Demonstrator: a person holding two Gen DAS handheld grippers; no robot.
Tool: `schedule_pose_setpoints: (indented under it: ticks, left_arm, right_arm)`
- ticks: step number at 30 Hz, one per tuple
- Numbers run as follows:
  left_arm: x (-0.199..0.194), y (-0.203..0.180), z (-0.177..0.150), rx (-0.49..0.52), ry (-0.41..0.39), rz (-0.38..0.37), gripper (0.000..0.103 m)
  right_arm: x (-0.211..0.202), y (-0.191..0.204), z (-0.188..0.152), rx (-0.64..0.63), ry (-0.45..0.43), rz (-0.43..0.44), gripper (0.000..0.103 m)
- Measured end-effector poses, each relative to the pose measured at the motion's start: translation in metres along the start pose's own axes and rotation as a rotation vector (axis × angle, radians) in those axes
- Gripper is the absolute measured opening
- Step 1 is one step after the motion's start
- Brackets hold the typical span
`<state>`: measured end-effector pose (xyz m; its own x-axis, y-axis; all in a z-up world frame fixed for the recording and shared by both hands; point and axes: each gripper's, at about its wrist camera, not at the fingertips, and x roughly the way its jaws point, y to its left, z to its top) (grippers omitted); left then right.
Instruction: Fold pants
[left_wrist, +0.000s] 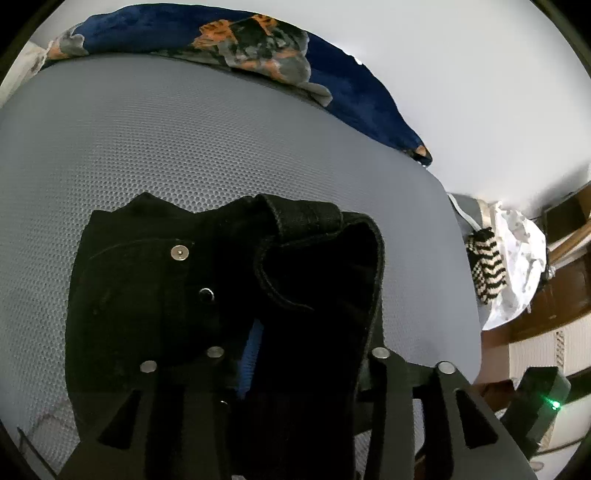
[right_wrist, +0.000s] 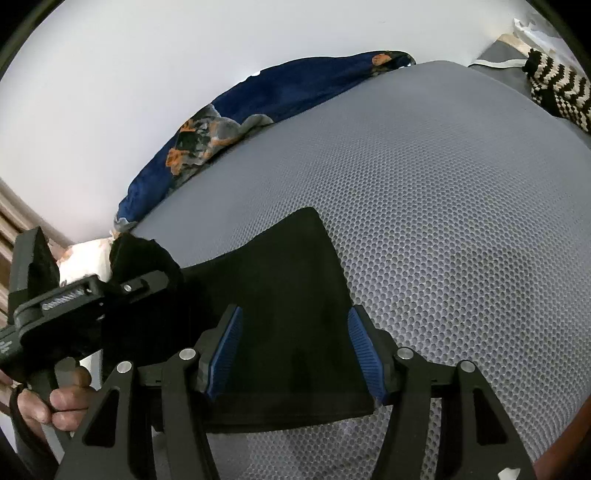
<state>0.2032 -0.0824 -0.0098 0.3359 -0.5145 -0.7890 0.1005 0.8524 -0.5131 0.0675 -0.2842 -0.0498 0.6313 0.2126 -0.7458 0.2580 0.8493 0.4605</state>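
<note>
Black pants (left_wrist: 147, 295) lie on a grey mesh mattress (left_wrist: 184, 147), the waistband with its metal button (left_wrist: 180, 253) turned toward the left wrist camera. My left gripper (left_wrist: 310, 339) is open. One blue pad (left_wrist: 251, 354) shows, and a loose fold of the waistband lies across the gap and hides the other finger. In the right wrist view, a flat pant leg (right_wrist: 288, 288) runs toward the camera. My right gripper (right_wrist: 295, 354) is open, its blue pads (right_wrist: 225, 354) on either side of the leg and clear of it. The left gripper (right_wrist: 155, 277) shows at the left, bunched cloth around its tips.
A blue blanket (left_wrist: 258, 48) with orange and grey print lies along the mattress's far edge by a white wall. A black-and-cream zigzag knit (left_wrist: 487, 266) and white cloth (left_wrist: 517, 258) sit past the right edge, near brown wooden furniture (left_wrist: 565, 280). A person's hand (right_wrist: 62, 402) holds the left gripper's handle.
</note>
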Motion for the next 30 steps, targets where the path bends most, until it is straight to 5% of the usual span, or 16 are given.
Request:
schedule_pose_setpoints:
  ticks: [2,7,16,23,30]
  left_arm:
    - [-0.005,-0.002,-0.001,0.004,0.0,-0.041,0.057]
    - [-0.025,-0.01,-0.003,0.079,-0.047,-0.048,0.059]
    - [-0.059,0.042,-0.011,0.099,-0.111,0.09,0.066]
    - [-0.073,0.106,-0.014,-0.002,-0.116,0.178,0.066]
    - [-0.072,0.146,-0.025,-0.09,-0.08,0.211,0.066]
  right_arm:
    - [0.0,0.001,-0.001,-0.002,0.001,-0.001,0.058]
    - [0.001,0.002,-0.002,-0.007,0.005,-0.006,0.058]
    - [0.005,0.006,-0.003,-0.011,0.034,0.049,0.058]
    - [0.025,0.019,0.012,-0.081,0.184,0.196,0.058]
    - [0.073,0.017,0.039,-0.133,0.306,0.207,0.057]
